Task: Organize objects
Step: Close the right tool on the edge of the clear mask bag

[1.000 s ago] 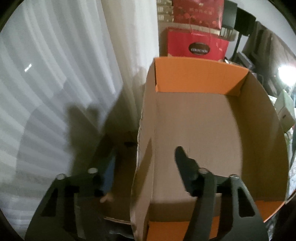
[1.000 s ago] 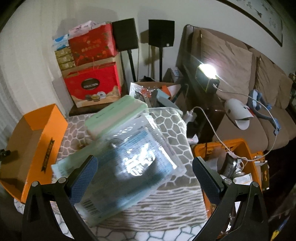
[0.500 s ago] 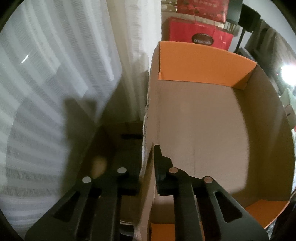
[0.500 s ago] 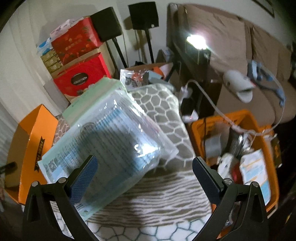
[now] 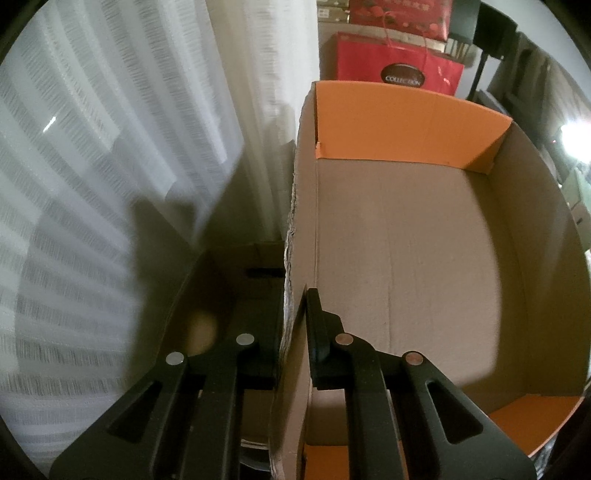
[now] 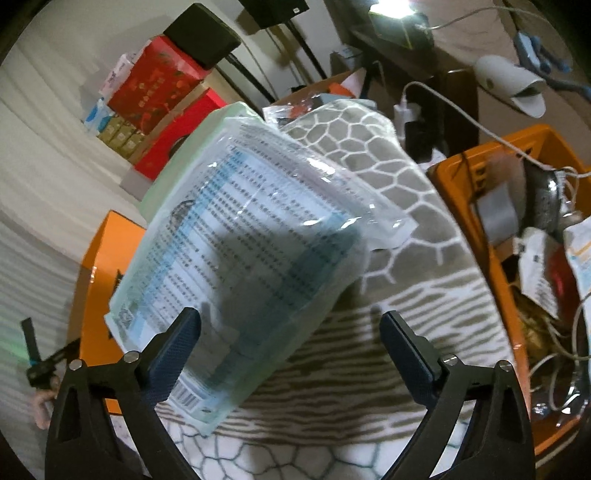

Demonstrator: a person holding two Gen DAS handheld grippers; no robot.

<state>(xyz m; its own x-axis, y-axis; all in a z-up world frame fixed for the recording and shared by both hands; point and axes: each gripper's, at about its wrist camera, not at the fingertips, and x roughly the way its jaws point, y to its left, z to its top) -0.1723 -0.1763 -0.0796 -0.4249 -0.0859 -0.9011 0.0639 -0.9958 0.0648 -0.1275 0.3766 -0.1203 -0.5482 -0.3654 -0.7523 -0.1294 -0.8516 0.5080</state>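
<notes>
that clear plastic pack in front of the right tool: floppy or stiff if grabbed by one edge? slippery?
The plastic pack probably flexes some: it is a flat pouch with loose sealed edges. Its glossy film shows glare, so likely slick against the pads. It looks thin and mostly paper-filled, so probably light, though a one-edge grab by the open right tool may let it sag.

Left claw (image 5: 295, 325) has closed onto the box wall (image 5: 291, 258).

White curtain (image 5: 122, 122), patterned blanket (image 6: 399, 229), bright lamp (image 6: 391, 7)
</notes>
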